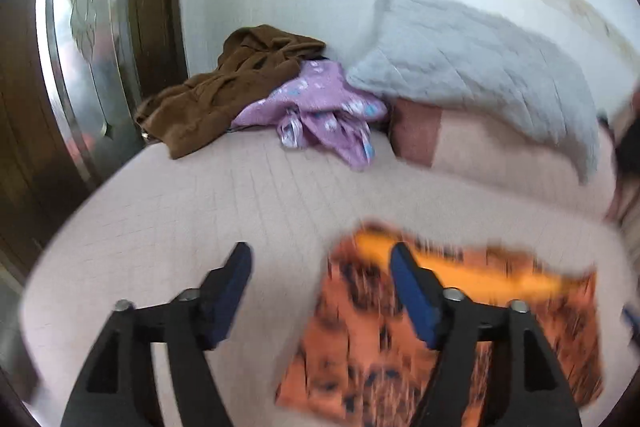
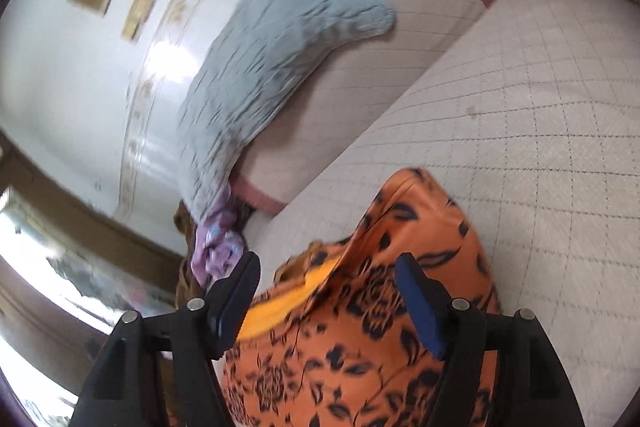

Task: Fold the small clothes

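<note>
An orange garment with a black floral print lies on the pale quilted bed, folded into a rough rectangle with a plain orange band along its far edge. My left gripper is open above the bed, at the garment's left edge; its right finger overlaps the cloth. In the right wrist view the same orange garment lies under my right gripper, which is open, with one part of the cloth raised into a peak. Neither gripper holds anything.
A purple patterned garment and a brown garment lie heaped at the far end of the bed. A grey quilted blanket drapes over a pink cushion against the white wall. A door stands at the left.
</note>
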`<state>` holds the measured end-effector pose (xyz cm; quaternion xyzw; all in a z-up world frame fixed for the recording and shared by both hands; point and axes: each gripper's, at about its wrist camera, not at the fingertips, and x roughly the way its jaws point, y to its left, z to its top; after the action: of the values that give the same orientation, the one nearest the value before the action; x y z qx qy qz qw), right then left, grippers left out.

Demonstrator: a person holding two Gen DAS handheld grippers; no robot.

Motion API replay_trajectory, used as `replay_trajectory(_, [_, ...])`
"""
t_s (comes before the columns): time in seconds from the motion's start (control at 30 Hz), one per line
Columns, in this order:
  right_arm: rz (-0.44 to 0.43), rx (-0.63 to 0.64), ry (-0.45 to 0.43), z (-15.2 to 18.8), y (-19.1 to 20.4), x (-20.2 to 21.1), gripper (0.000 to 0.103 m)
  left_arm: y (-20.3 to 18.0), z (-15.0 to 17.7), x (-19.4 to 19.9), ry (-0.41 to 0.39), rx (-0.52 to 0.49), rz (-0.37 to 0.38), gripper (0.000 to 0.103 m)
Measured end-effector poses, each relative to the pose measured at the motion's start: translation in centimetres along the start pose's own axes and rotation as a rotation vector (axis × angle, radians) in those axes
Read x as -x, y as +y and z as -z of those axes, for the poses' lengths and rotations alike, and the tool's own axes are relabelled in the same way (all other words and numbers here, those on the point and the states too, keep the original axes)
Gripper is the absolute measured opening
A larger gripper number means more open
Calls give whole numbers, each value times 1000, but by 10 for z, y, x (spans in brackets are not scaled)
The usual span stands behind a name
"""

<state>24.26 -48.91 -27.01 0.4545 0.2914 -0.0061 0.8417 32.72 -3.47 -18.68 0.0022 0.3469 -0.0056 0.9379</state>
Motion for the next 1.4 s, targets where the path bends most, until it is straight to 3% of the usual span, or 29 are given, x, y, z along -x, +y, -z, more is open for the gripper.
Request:
replay_trajectory(0.1, [5, 48, 21, 16, 17, 3, 73, -24, 44, 14, 3, -60, -14, 81])
replay_trajectory(0.23, [90, 189, 74, 41, 45, -6, 63, -47, 73, -16, 69, -114, 33, 81])
replay_trajectory(0.47, [212, 230, 166, 79, 46, -11, 62, -93, 54, -43, 153, -295, 231, 81])
replay_trajectory(0.6, [244, 229, 189, 76, 36, -19, 62, -139, 45, -71, 273, -452, 302, 76])
replay_trajectory(0.7, [287, 229, 175, 69, 25, -23, 62, -164, 42, -88, 320, -486, 347, 71])
replay_trajectory(0.77, [279, 219, 178, 63, 21, -25, 62, -169, 39, -112, 363, -445, 346, 71])
replay_trajectory(0.87, [295, 205, 200, 56, 15, -32, 62, -152, 30, -156, 446, -237, 350, 71])
replay_trajectory(0.97, [275, 161, 213, 53, 9, -36, 62, -112, 8, -164, 362, 32, 408, 68])
replay_trajectory(1.1, [255, 177, 220, 53, 13, -40, 62, -71, -10, -158, 227, 221, 338, 68])
replay_trajectory(1.23, [254, 200, 235, 57, 21, -48, 62, -59, -16, -152, 225, 149, 261, 68])
replay_trajectory(1.33, [257, 215, 230, 58, 25, -51, 62, -59, -13, -147, 239, 15, 175, 68])
replay_trajectory(1.4, [261, 219, 228, 60, 26, -51, 62, -52, -7, -141, 256, -39, 174, 68])
